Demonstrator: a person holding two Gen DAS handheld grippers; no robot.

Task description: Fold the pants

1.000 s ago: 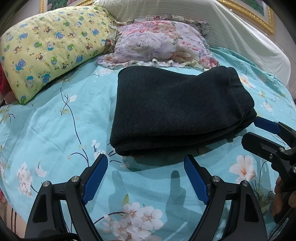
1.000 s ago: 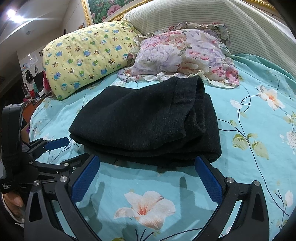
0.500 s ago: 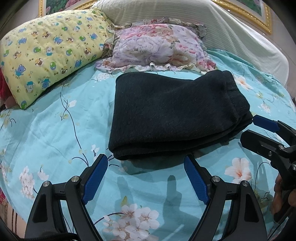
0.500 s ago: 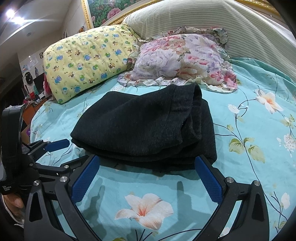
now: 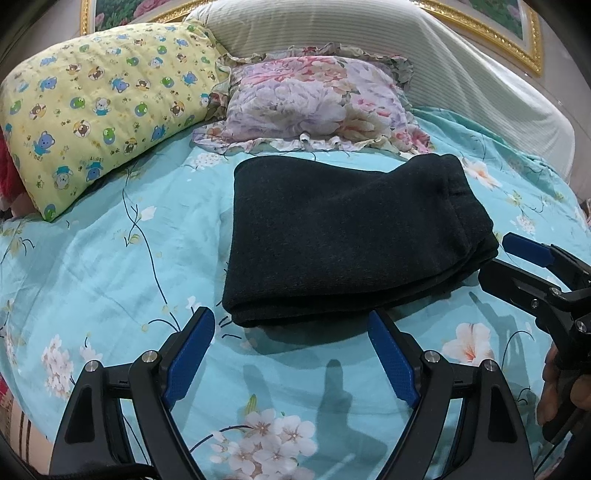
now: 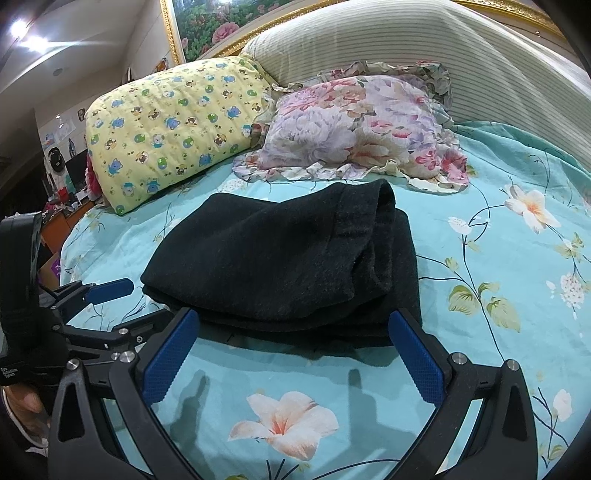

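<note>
The dark charcoal pants (image 5: 343, 236) lie folded into a thick rectangle on the turquoise floral bedsheet (image 5: 110, 266), also in the right wrist view (image 6: 280, 266). My left gripper (image 5: 291, 350) is open and empty, just short of the pants' near folded edge. My right gripper (image 6: 295, 343) is open and empty, its blue pads at the pants' near edge without holding it. The right gripper also shows at the right edge of the left wrist view (image 5: 517, 266). The left gripper shows at the left of the right wrist view (image 6: 110, 295).
A yellow bear-print pillow (image 5: 99, 107) and a floral ruffled pillow (image 5: 317, 103) lie behind the pants. A striped bolster (image 5: 424, 55) and a gold picture frame (image 5: 517, 33) stand at the back. Room clutter shows beyond the bed's left edge (image 6: 62, 192).
Both grippers have drawn back a little from the pants. The pants lie still and both jaws stay open.
</note>
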